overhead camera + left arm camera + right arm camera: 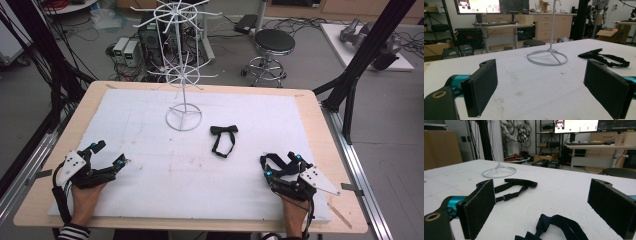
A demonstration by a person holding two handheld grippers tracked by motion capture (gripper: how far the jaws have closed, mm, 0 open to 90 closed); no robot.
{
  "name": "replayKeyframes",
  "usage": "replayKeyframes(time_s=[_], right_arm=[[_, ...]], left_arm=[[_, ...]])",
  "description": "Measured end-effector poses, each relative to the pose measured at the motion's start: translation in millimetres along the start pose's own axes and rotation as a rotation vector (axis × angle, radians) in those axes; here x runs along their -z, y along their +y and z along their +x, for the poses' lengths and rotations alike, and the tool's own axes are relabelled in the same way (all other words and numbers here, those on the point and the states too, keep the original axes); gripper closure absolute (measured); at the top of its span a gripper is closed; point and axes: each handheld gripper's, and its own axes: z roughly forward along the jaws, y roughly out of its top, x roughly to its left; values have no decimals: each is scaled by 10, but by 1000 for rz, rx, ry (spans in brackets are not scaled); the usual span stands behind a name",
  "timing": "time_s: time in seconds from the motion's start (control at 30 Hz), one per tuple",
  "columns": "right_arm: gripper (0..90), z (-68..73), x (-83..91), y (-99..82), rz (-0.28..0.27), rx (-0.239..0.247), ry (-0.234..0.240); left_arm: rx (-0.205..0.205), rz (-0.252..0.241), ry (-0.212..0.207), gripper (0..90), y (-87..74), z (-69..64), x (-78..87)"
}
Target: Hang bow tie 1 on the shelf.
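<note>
Dark strap [556, 225] between right tool's [541, 207] open jaws.

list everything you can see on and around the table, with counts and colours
bow tie: 1, black, mid-table, right of the rack base
dark strap: 1, dark navy, on the mat between the right gripper's fingers
rack: 1, white wire, far middle of the mat
mat: 1, white, covering the table
table: 1, light wood
stool: 1, black seat, chrome legs, on the floor beyond the table
monitors: 2, lit, on a desk in the background
left gripper: 1, black with teal, near left, open
right gripper: 1, black with teal, near right, open
hands: 2, holding the grippers
</note>
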Motion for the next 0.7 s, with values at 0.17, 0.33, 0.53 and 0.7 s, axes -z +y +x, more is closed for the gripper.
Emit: replayKeyframes(time_s=[0.17,0.33,0.53,0.7], right_arm=[[70,-26,35,80,-15,-6,14],[70,-60,71,149,-13,-7,26],[70,-109,75,235,17,-6,43],[70,-145,77,310,38,4,56]], left_arm=[[-5,1,0,123,1,-2,0],[-3,1,0,123,0,-1,0],[-1,4,1,123,1,1,-2],[-4,5,0,123,1,0,-3]])
